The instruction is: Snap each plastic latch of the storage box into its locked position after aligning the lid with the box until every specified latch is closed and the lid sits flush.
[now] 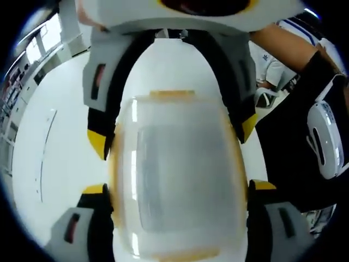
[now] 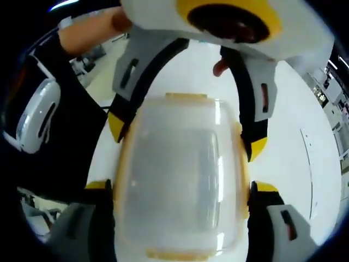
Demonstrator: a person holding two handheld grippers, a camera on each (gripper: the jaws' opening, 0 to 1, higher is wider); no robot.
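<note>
A translucent storage box (image 1: 182, 164) (image 2: 177, 164) with its lid on lies on the white table (image 1: 60, 158). Yellow latches line its edges, one on the far end (image 1: 172, 94) (image 2: 188, 97) and one on the near end (image 1: 185, 255). My left gripper (image 1: 179, 188) straddles one end, jaws spread wide and yellow tips beside the long sides. The right gripper (image 1: 173, 136) enters from the top and straddles the opposite end the same way. In the right gripper view my right gripper (image 2: 180, 187) flanks the near end, and the left gripper (image 2: 186, 139) faces it.
A person's black sleeve (image 1: 294, 147) (image 2: 60, 164) with a white device (image 1: 324, 139) (image 2: 35, 117) strapped on it lies beside the box. Another person in white clothes (image 1: 270, 71) sits beyond the table. Bare table surface (image 2: 305, 125) surrounds the box.
</note>
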